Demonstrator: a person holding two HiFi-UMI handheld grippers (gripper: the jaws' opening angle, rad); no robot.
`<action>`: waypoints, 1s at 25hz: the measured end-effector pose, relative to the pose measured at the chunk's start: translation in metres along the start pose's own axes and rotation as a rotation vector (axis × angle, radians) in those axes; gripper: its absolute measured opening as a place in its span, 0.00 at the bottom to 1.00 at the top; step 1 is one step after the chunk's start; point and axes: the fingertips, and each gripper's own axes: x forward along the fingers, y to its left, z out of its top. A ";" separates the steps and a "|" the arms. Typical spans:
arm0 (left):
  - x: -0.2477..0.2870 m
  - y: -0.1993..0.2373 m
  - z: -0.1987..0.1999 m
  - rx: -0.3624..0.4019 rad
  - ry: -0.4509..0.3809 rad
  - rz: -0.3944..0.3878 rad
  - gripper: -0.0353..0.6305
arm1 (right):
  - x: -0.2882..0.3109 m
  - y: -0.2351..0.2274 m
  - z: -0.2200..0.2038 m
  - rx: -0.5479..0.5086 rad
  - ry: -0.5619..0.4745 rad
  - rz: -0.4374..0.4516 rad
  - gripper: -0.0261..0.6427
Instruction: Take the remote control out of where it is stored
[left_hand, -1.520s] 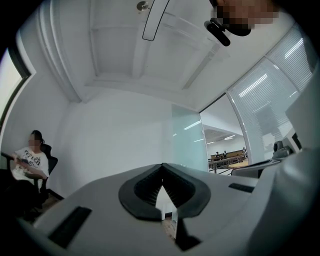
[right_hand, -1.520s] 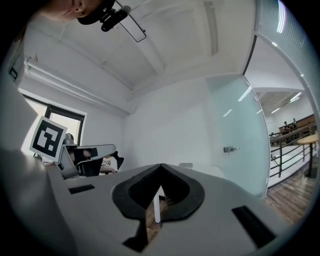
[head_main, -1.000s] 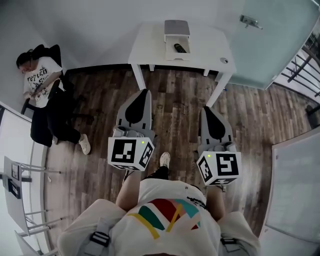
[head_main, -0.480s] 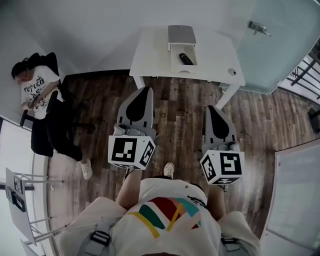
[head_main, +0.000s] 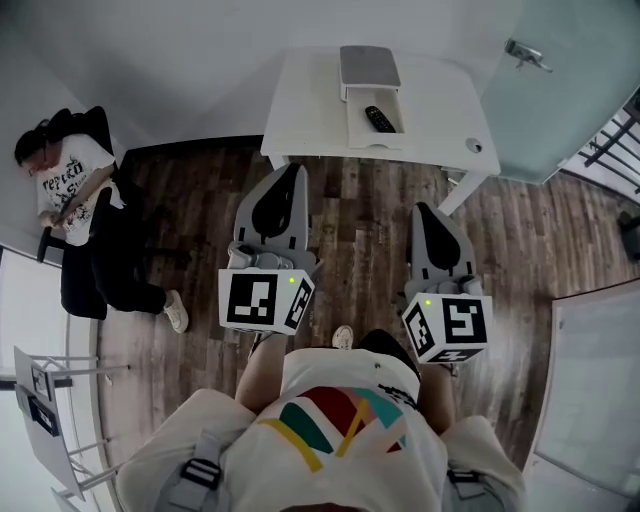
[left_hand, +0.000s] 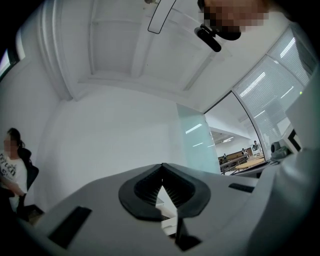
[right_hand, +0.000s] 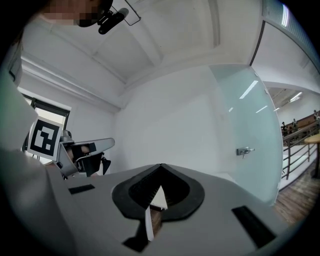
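Note:
A black remote control (head_main: 380, 119) lies in the open drawer (head_main: 376, 127) of a small grey-topped box (head_main: 368, 65) on a white table (head_main: 310, 110) at the far side of the room. My left gripper (head_main: 292, 172) and right gripper (head_main: 424, 208) are held over the wooden floor, short of the table, both pointing toward it. Each is shut with nothing between the jaws. The left gripper (left_hand: 161, 166) and the right gripper (right_hand: 161, 166) show their tips meeting in their own views, with the white table seen through the gap.
A person (head_main: 70, 190) sits on a dark chair at the left wall. A frosted glass door (head_main: 560, 80) with a handle (right_hand: 245, 150) stands right of the table. A small round object (head_main: 474, 146) lies on the table's right corner. A white panel (head_main: 600, 380) is at the right.
The table and open drawer have slid lower and slightly right in the head view, so they are nearer. Both grippers keep their pose and stay shut.

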 end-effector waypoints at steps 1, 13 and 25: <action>0.000 0.002 0.001 0.009 -0.013 0.006 0.06 | 0.001 0.000 -0.002 -0.003 0.007 -0.002 0.04; 0.012 0.011 -0.017 -0.023 0.028 0.021 0.06 | 0.017 -0.004 -0.010 -0.014 0.054 0.005 0.04; 0.076 0.018 -0.042 -0.006 0.062 0.017 0.06 | 0.082 -0.042 -0.018 0.024 0.048 0.025 0.04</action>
